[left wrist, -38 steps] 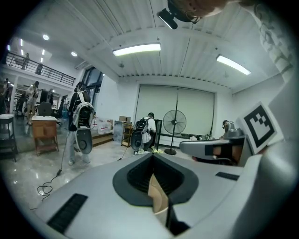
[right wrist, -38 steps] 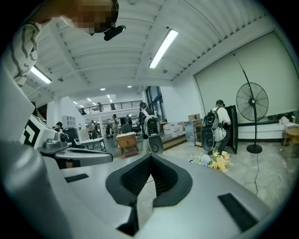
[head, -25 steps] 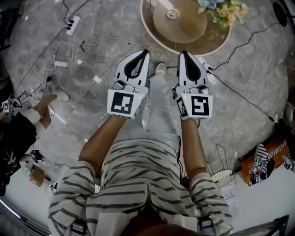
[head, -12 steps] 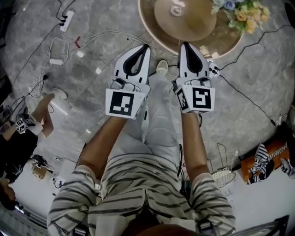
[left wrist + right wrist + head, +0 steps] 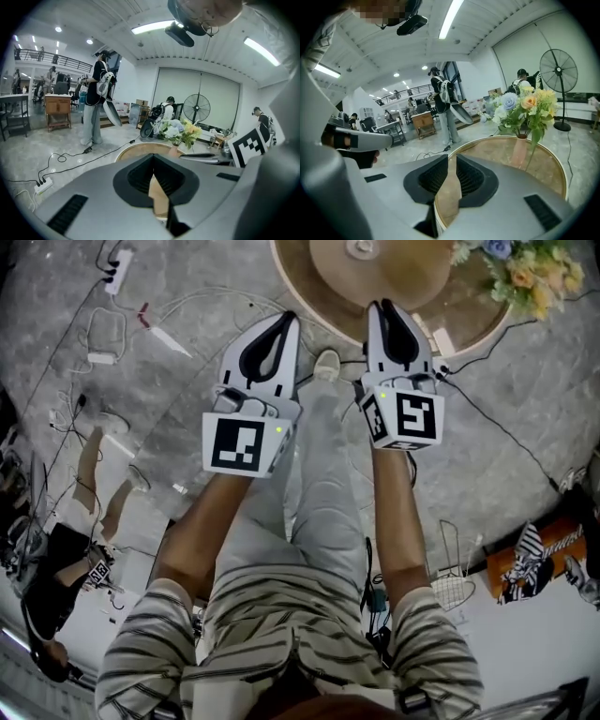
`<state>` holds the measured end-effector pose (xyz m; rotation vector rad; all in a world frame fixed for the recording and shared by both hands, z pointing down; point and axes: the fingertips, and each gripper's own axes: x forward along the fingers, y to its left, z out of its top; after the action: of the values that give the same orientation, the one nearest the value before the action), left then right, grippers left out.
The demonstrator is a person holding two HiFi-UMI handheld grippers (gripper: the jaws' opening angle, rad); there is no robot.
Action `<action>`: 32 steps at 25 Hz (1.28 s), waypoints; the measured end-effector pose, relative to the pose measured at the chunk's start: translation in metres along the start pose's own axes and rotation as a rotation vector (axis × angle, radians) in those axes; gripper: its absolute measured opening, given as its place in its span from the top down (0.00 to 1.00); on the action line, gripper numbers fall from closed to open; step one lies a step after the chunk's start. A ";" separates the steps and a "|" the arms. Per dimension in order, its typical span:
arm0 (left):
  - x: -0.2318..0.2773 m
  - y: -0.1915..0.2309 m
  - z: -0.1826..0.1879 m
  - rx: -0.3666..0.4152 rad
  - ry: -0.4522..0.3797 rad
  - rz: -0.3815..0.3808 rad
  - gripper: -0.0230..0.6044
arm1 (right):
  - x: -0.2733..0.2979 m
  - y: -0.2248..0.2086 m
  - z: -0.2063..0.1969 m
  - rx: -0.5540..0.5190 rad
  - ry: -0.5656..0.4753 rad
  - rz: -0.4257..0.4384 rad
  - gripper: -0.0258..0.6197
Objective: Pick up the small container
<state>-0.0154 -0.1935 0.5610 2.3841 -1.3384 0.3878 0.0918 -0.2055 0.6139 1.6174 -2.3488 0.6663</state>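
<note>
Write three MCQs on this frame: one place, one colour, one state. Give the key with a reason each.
1. Where do the flowers stand?
A. on the round table
B. on a chair seat
C. on a wall shelf

2. What colour is the round table's top?
A. black
B. tan
C. blue

3. How do the jaws of the left hand-held gripper stand?
A. wide apart
B. clamped on a small container
C. tips together, nothing between them

Key:
1 A: in the right gripper view their vase stands on the tabletop.
2 B: both gripper views show a tan surface.
3 C: the left gripper view shows the tips meeting, with only the table seen beyond them.
</note>
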 end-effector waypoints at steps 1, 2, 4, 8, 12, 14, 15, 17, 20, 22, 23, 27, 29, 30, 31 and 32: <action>0.003 0.001 -0.003 -0.002 0.001 0.002 0.97 | 0.004 -0.002 -0.004 0.001 0.003 0.001 0.88; 0.005 0.002 -0.005 -0.003 0.002 0.003 0.97 | 0.008 -0.004 -0.007 0.004 0.005 0.002 0.86; 0.009 0.002 -0.009 -0.008 0.006 0.005 0.97 | 0.016 -0.008 -0.014 0.010 0.009 0.006 0.81; 0.015 0.003 -0.014 -0.012 0.011 0.004 0.97 | 0.033 -0.012 -0.023 0.001 0.025 0.008 0.69; 0.021 0.006 -0.017 -0.025 0.017 0.008 0.97 | 0.056 -0.017 -0.034 -0.013 0.061 0.006 0.56; 0.024 0.007 -0.020 -0.031 0.021 0.010 0.97 | 0.068 -0.022 -0.040 -0.024 0.074 0.002 0.53; 0.026 0.008 -0.021 -0.032 0.022 0.011 0.97 | 0.074 -0.024 -0.043 -0.037 0.080 -0.003 0.51; 0.028 0.010 -0.025 -0.036 0.025 0.014 0.97 | 0.085 -0.029 -0.049 -0.061 0.094 -0.012 0.47; 0.030 0.014 -0.029 -0.042 0.029 0.019 0.97 | 0.102 -0.037 -0.061 -0.082 0.113 -0.023 0.41; 0.031 0.014 -0.031 -0.043 0.032 0.015 0.97 | 0.112 -0.043 -0.070 -0.109 0.124 -0.026 0.37; 0.032 0.015 -0.032 -0.044 0.035 0.012 0.97 | 0.117 -0.047 -0.075 -0.125 0.132 -0.027 0.35; 0.034 0.019 -0.037 -0.045 0.051 0.012 0.97 | 0.137 -0.059 -0.091 -0.163 0.165 -0.023 0.30; 0.036 0.021 -0.041 -0.047 0.057 0.013 0.97 | 0.146 -0.062 -0.094 -0.173 0.166 -0.024 0.29; 0.038 0.022 -0.042 -0.049 0.059 0.012 0.97 | 0.151 -0.064 -0.095 -0.180 0.163 -0.027 0.29; 0.039 0.021 -0.044 -0.049 0.063 0.009 0.97 | 0.155 -0.066 -0.096 -0.183 0.161 -0.030 0.29; 0.041 0.020 -0.047 -0.050 0.067 0.005 0.97 | 0.161 -0.067 -0.098 -0.181 0.160 -0.031 0.28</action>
<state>-0.0141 -0.2129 0.6231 2.3077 -1.3089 0.4264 0.0863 -0.3116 0.7831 1.4637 -2.1960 0.5378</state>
